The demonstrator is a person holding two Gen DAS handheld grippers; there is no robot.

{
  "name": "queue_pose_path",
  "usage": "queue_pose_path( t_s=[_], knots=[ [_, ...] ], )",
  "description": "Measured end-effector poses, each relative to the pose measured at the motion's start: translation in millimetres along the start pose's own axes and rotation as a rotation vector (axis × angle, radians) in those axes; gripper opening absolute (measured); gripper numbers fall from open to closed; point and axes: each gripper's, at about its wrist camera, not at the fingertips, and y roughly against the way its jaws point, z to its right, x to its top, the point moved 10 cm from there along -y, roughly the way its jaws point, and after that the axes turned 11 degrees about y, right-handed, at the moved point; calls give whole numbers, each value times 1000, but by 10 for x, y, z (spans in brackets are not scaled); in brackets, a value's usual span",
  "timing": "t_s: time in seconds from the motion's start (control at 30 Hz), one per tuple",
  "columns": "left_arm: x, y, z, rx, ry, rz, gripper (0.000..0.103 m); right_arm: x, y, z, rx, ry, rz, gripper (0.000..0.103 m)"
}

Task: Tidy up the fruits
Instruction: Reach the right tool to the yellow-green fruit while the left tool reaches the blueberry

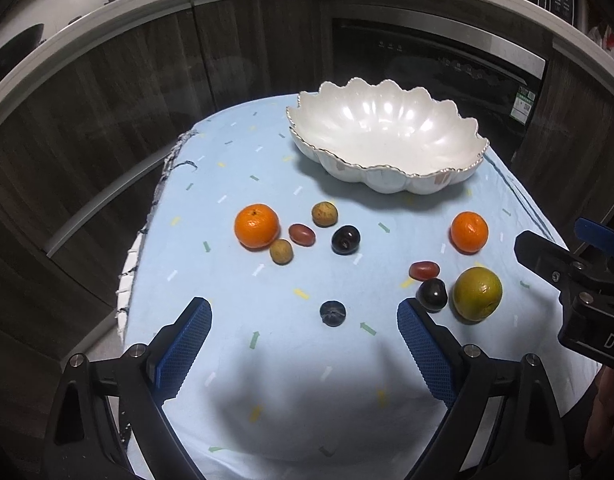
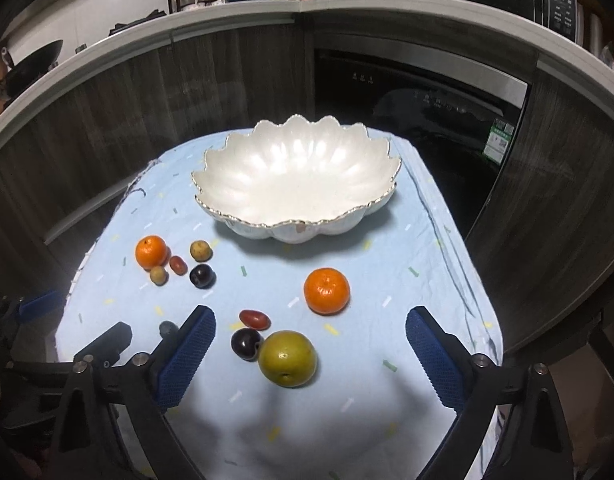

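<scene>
At 12 o'clock: bowl (image 2: 297, 184) empty. Both grippers, left gripper (image 1: 304, 342) and right gripper (image 2: 311, 354), spread wide, holding nothing. Green fruit (image 2: 288, 358) looks firm, slick; pinch across middle.

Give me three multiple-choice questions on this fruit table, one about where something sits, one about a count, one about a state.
1. Where does the green fruit lie?
A. in the bowl
B. on the cloth beside a dark plum
C. on the counter

2. How many oranges are on the cloth?
A. one
B. two
C. four

3. What is the state of the bowl?
A. empty
B. full of fruit
C. upside down

Answers: 1 B, it touches the dark plum. 2 B, a left orange and a right orange. 3 A, only its white inside shows.
</scene>
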Motion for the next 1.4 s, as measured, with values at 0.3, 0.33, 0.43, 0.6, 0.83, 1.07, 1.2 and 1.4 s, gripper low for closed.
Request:
queue_pose_path(
  t_s=[0.3,0.33,0.43,0.6,0.83,1.07,1.2,1.4],
  knots=[
    [-46,-229,46,-1,-18,-21,83,-118,-194,-74,36,7,-55,87],
    [-57,-264,51,-3,-18,-27,82,-135,-223,-88,39,11,-61,87],
    [-88,-326,71,-12,-22,-35,80,-193,-296,-119,50,16,-81,84],
    [-138,-449,91,-15,-28,-55,79,-274,-408,-138,71,10,-117,75],
    [-182,-592,94,-24,-23,-83,72,-382,-591,-171,95,4,-172,74],
    [-195,-670,110,-34,-17,-97,64,-447,-682,-174,110,-11,-203,74],
    [-224,-725,125,-44,-21,-110,52,-457,-708,-186,117,-10,-208,69],
    [-248,-762,129,-50,-16,-122,45,-502,-766,-217,138,-16,-229,67]
  ],
)
